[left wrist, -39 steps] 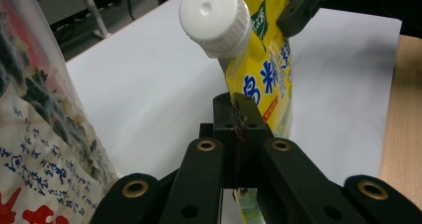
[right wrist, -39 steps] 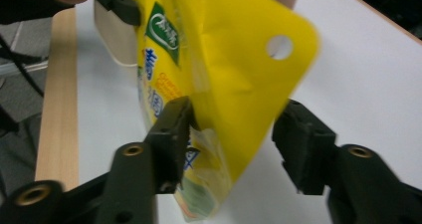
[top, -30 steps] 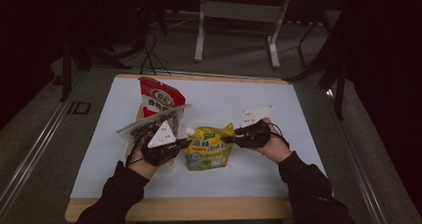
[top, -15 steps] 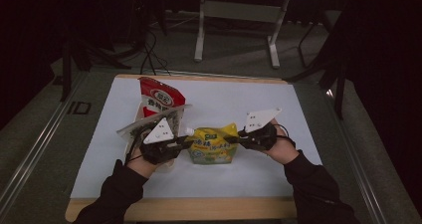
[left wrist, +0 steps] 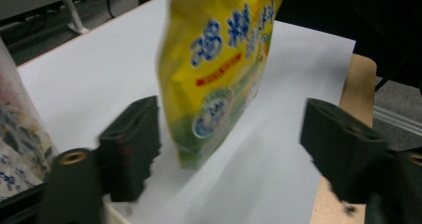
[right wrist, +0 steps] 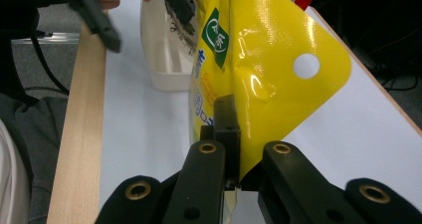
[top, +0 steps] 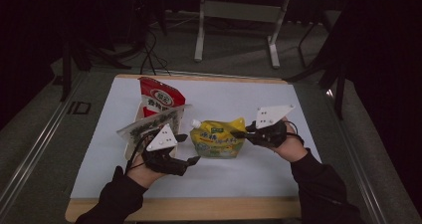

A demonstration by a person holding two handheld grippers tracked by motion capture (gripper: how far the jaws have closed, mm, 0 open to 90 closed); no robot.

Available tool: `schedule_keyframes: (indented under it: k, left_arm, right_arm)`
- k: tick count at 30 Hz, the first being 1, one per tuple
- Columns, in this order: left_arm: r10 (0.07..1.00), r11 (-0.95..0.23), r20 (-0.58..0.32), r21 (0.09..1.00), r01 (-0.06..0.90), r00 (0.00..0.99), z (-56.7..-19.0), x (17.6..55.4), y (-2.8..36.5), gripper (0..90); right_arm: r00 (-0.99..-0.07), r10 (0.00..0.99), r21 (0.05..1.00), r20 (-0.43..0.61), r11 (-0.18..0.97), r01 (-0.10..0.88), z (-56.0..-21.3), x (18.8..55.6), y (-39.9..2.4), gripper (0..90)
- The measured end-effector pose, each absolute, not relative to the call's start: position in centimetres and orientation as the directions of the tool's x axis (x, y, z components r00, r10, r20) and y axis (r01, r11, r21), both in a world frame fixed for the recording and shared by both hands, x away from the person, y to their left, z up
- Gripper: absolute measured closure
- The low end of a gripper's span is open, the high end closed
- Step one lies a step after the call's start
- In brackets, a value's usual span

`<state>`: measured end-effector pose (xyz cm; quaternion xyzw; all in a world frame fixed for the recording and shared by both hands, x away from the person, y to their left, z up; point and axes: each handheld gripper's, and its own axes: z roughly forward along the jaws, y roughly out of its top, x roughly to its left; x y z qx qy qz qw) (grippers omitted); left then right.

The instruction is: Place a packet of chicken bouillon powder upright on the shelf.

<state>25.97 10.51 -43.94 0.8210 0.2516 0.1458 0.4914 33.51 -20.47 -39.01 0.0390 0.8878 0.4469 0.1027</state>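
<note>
Slippage is worrying us: we are hanging the glossy yellow plastic pouch (top: 217, 139) above the white table (top: 318, 112) by one corner in the clamped right gripper (top: 241, 133), the left gripper (top: 190, 148) having just been opening off it.

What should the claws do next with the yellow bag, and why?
Probably the right claw should carry the yellow bag over to the white tray where the other packets stand. It is shut on the bag's top corner. The left claw has just been opening, and its pads stand clear of the bag, which hangs upright.
</note>
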Motion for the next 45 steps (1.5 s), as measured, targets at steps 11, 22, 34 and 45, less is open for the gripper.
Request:
schedule_keyframes:
  k: [11, 22, 34, 45]
  left_arm:
    - [0.478, -0.412, -0.03, 0.875, 0.254, 0.878, -45.0, 23.6, 8.6, 3.3]
    - [0.4, -0.462, -0.062, 0.848, 0.26, 0.914, -48.2, 21.6, 6.3, 3.3]
    - [0.375, -0.494, -0.074, 0.828, 0.267, 0.924, -50.0, 20.8, 5.5, 3.3]
    - [0.38, -0.529, -0.059, 0.805, 0.269, 0.923, -51.4, 20.7, 5.4, 3.2]
  right_arm:
    - [-0.97, 0.169, 0.823, -0.174, 0.567, -0.049, -37.4, 33.5, -20.2, 90.0]
    - [-0.969, 0.143, 0.827, -0.2, 0.556, -0.088, -35.9, 33.1, -18.6, 90.0]
    - [-0.971, 0.11, 0.833, -0.211, 0.539, -0.12, -35.1, 32.9, -16.0, 90.0]
    - [-0.974, 0.082, 0.857, -0.212, 0.495, -0.145, -35.4, 32.9, -13.0, 90.0]
